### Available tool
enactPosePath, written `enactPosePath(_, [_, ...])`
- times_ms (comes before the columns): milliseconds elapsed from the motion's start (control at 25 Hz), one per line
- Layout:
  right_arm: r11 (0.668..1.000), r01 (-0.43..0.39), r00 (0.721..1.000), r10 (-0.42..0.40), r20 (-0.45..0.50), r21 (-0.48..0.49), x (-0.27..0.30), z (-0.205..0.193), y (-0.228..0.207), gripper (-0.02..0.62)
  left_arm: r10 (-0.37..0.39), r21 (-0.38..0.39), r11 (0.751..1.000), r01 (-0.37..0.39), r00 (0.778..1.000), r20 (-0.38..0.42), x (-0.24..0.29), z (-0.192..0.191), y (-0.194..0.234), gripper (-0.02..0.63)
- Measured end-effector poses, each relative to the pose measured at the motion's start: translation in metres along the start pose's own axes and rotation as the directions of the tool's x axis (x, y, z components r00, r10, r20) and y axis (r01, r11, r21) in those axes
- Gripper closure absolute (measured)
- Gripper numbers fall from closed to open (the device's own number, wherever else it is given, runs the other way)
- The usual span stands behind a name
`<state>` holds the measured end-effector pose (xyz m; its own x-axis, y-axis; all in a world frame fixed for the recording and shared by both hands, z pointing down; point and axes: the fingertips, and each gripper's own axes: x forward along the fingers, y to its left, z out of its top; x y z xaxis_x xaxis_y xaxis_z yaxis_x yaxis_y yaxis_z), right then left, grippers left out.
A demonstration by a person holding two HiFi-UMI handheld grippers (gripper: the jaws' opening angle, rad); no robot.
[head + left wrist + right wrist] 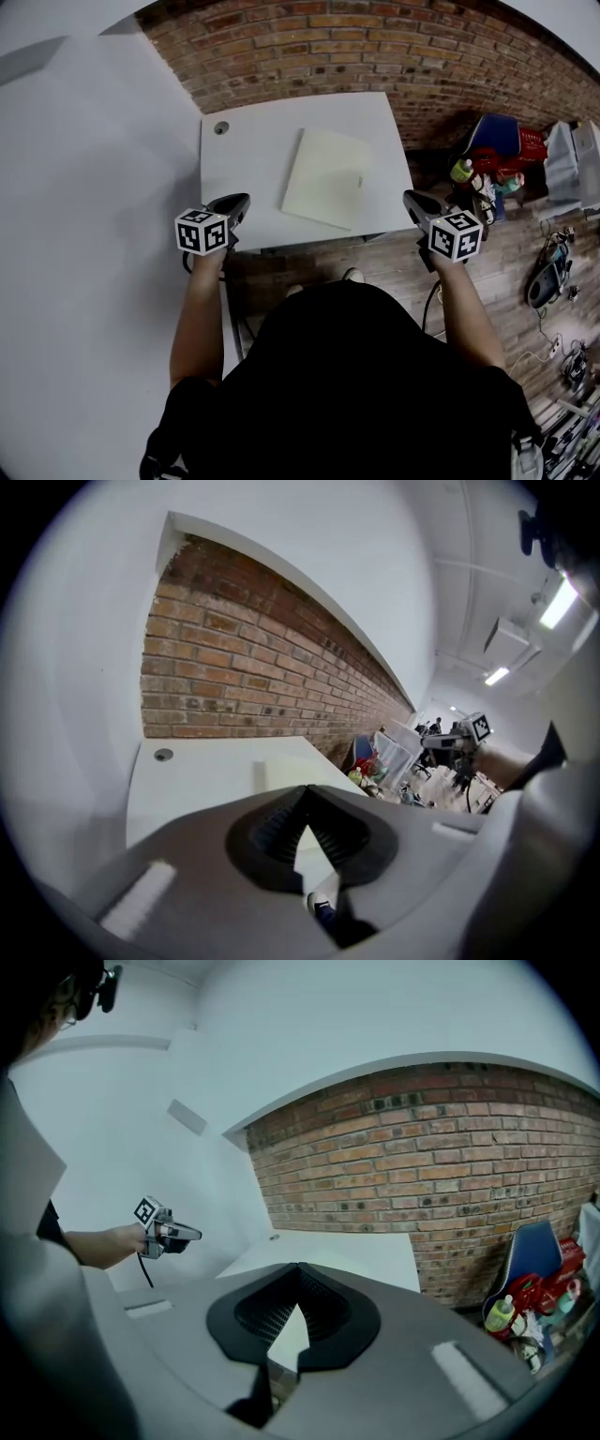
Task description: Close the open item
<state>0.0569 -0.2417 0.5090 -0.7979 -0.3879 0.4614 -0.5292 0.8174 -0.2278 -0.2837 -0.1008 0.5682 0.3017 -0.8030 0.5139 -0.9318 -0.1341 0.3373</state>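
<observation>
Left tool [241, 200] and right tool [411, 198] tilt downward, closed.

White table [246, 159] against a brick wall [375, 47], wooden floor [398, 267]

This is looking like a research lab set up in a converted office. An exposed brick wall [375, 47] is running behind a white bench [253, 178] with a cable hole [221, 127], and strip lights [560, 602] are glowing on a white ceiling. A person is holding the left hand-held gripper [241, 200] and the right hand-held gripper [410, 197], each carrying a marker cube. A green bottle [460, 171] and loose cables [531, 355] are lying on the wooden floor [394, 267], and people [436, 727] are standing farther back.
</observation>
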Motion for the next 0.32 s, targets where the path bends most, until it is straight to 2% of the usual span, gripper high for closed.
enactPosePath(320, [1.0, 0.008, 1.0, -0.007, 0.022, -0.008, 0.01, 0.006, 0.01, 0.595, 0.013, -0.013, 1.0, -0.013, 0.999, 0.04, -0.023, 0.001, 0.01, 0.603])
